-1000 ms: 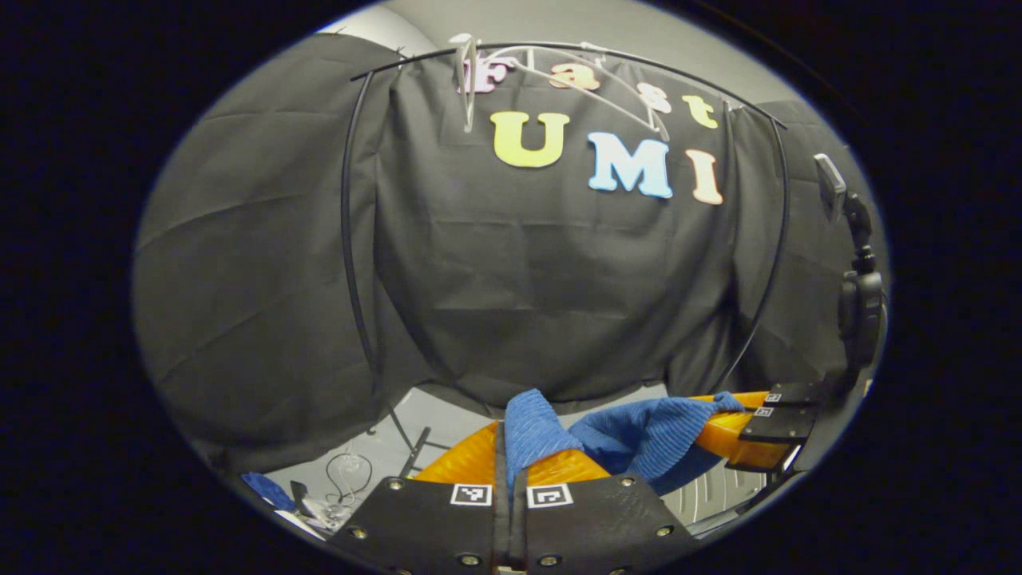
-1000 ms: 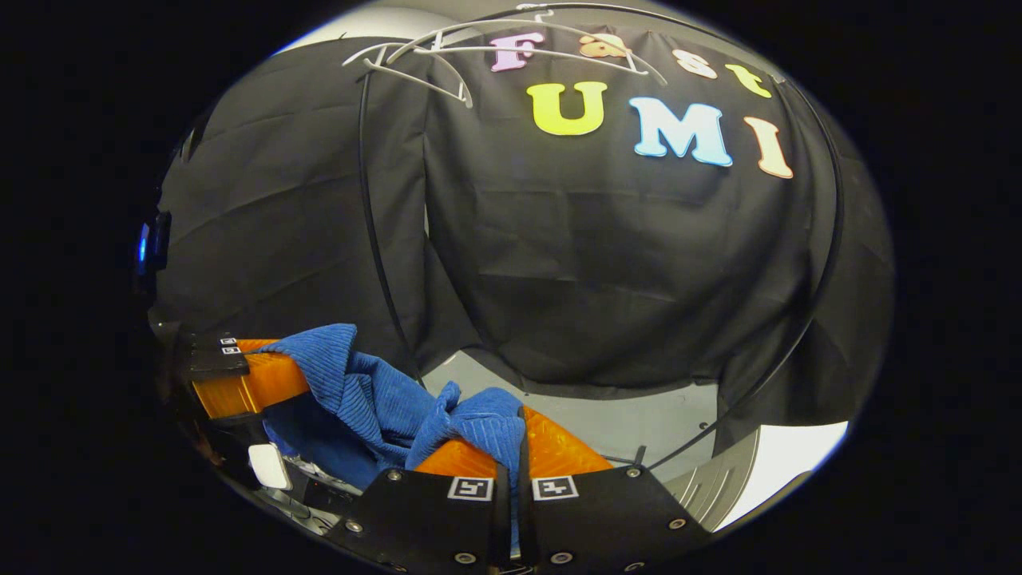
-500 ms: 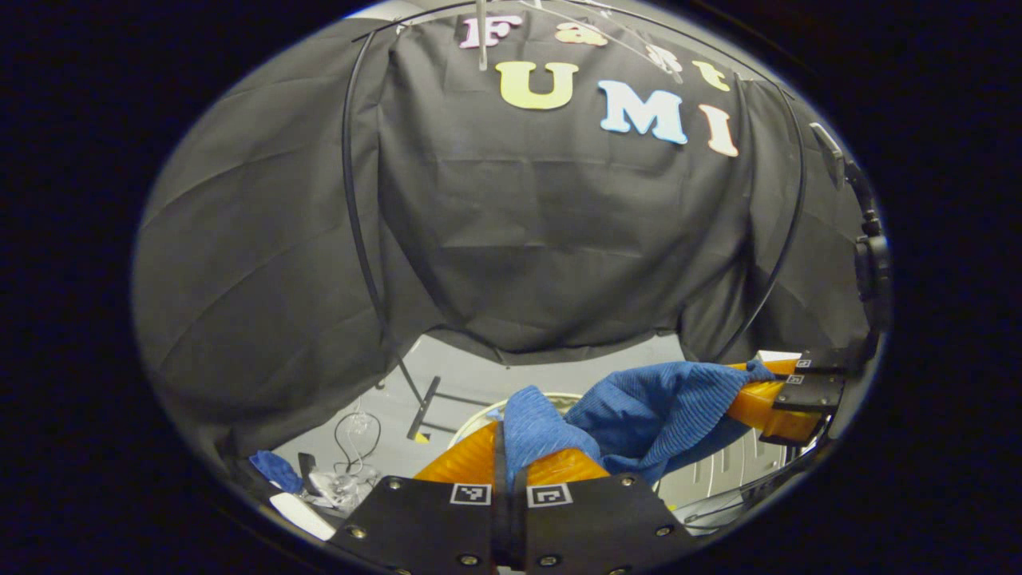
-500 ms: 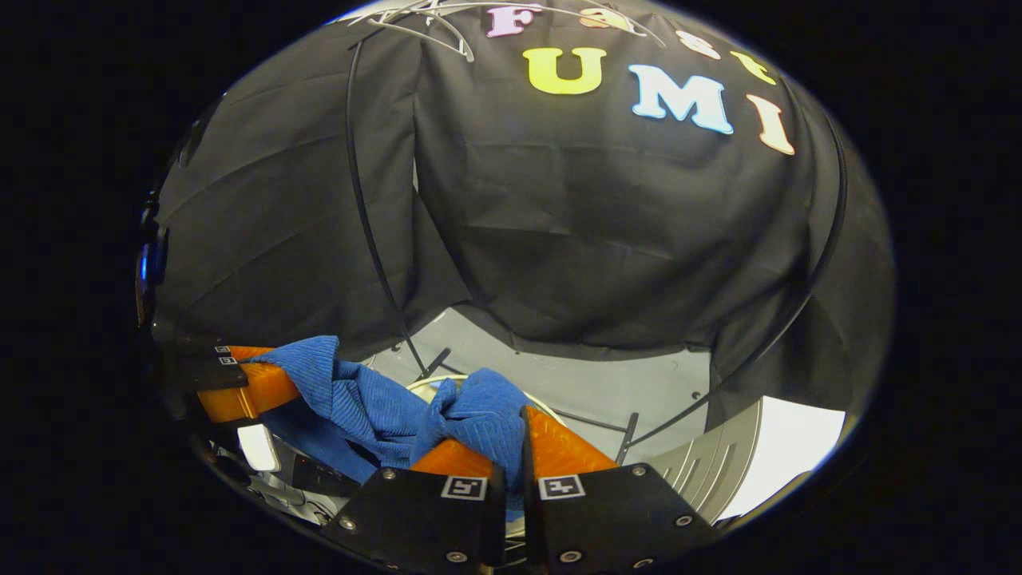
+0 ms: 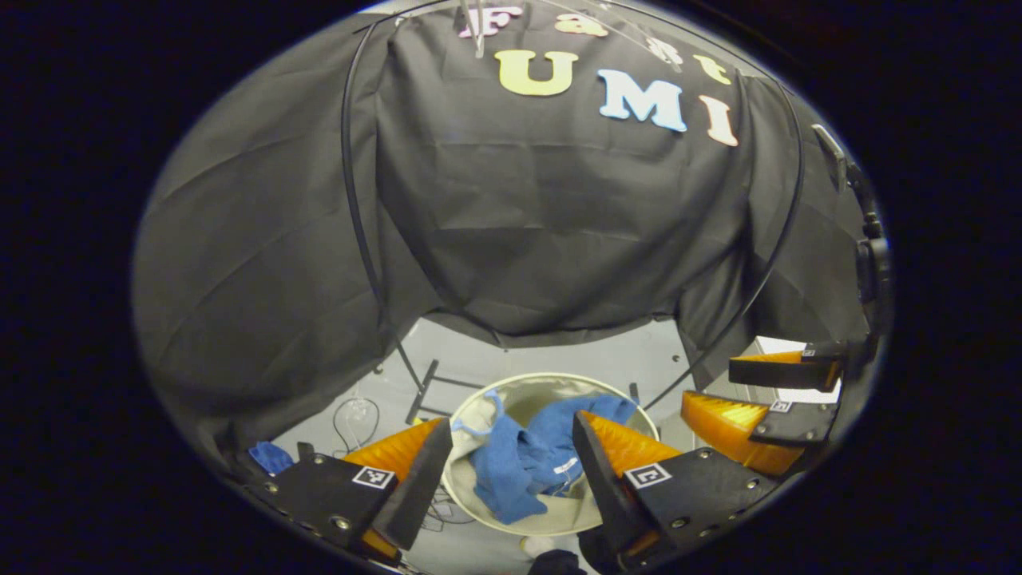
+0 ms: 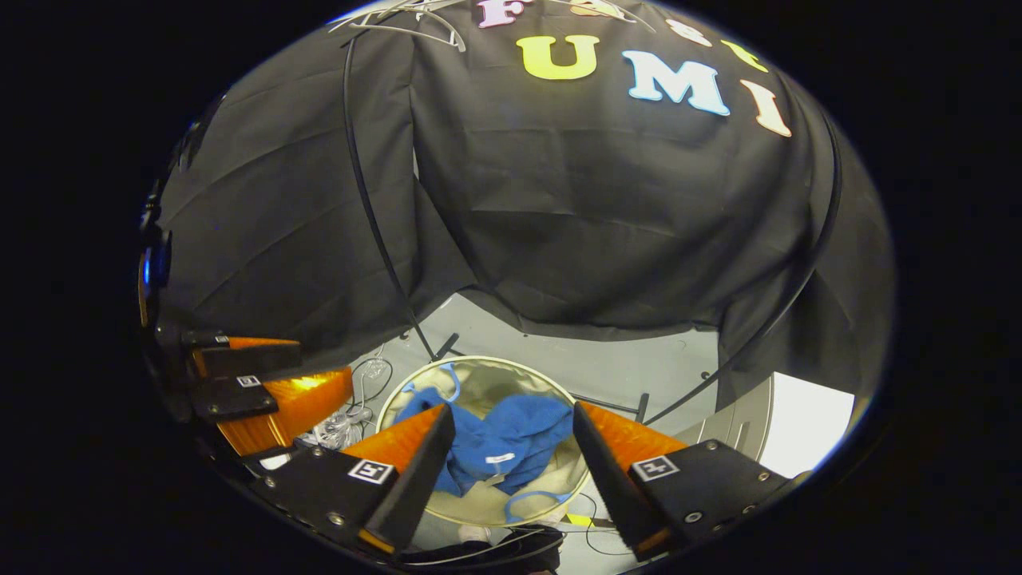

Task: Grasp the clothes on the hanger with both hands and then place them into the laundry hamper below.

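The blue garment (image 5: pixel 523 463) lies crumpled inside the round laundry hamper (image 5: pixel 511 383) on the floor, straight below both grippers. In the left gripper view my left gripper (image 5: pixel 511 447) is open above the hamper with nothing between its fingers, and the right gripper (image 5: pixel 762 395) shows open at the right edge. In the right gripper view my right gripper (image 6: pixel 511 435) is open over the blue garment (image 6: pixel 503 439) in the hamper (image 6: pixel 399 391), and the left gripper (image 6: pixel 263 375) stands open at the left. The bare white hanger (image 6: pixel 399 24) hangs on the rail at the top.
A black arched rail (image 5: pixel 351 200) frames the cloth wall. Its feet (image 5: pixel 423 391) rest on the grey floor behind the hamper. Loose cables (image 5: pixel 351 415) and a blue scrap (image 5: pixel 271 457) lie on the floor at the left. A bright panel (image 6: pixel 806 423) shows at the right.
Both grippers have opened and let go of the blue garment, which has dropped into the hamper. Both views have tilted down, so the hamper now shows between the fingers.
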The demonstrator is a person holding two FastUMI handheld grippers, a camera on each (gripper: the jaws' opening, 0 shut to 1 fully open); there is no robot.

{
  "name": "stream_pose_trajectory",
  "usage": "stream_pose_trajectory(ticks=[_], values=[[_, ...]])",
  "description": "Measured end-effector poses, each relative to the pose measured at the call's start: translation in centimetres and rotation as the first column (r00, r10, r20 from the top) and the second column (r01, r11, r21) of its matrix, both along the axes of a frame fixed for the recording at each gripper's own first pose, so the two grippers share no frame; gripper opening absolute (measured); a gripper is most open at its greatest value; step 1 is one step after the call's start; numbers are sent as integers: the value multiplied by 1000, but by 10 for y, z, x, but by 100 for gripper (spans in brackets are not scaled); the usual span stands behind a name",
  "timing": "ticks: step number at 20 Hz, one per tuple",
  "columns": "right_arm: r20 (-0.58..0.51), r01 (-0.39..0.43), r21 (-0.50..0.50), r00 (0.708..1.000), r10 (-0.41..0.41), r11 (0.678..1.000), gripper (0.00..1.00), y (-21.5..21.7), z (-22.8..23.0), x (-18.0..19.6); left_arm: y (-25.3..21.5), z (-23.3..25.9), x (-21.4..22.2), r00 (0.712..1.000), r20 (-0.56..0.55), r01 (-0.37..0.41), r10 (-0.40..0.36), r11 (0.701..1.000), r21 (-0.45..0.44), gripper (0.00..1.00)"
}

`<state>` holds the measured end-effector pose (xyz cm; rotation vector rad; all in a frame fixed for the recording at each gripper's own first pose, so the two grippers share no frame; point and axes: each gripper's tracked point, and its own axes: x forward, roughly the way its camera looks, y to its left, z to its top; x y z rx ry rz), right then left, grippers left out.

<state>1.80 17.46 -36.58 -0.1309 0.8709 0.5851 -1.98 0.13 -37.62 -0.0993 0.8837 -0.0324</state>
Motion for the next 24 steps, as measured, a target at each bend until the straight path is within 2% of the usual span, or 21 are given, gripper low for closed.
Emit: stream_pose_trajectory(ticks=[5, 10, 16, 23, 24], values=[[80, 39, 28, 996, -41, 999, 95, -11, 34, 3, -2, 60, 20, 992, 125, 14, -14, 1000, -3, 88], [221, 85, 89, 970, -103, 992, 94, -41, 107, 24, -14, 145, 49, 953, 302, 20, -17, 1000, -6, 88], [365, 170, 177, 903, -225, 970, 94, -108, 193, 32, -37, 238, 50, 891, 455, 21, -11, 1000, -16, 88], [514, 229, 256, 790, -333, 939, 92, -185, 288, 24, -64, 331, 16, 814, 581, 29, -10, 999, -23, 88], [528, 234, 269, 775, -346, 934, 96, -193, 299, 24, -64, 343, 11, 801, 598, 26, -7, 999, -22, 87]])
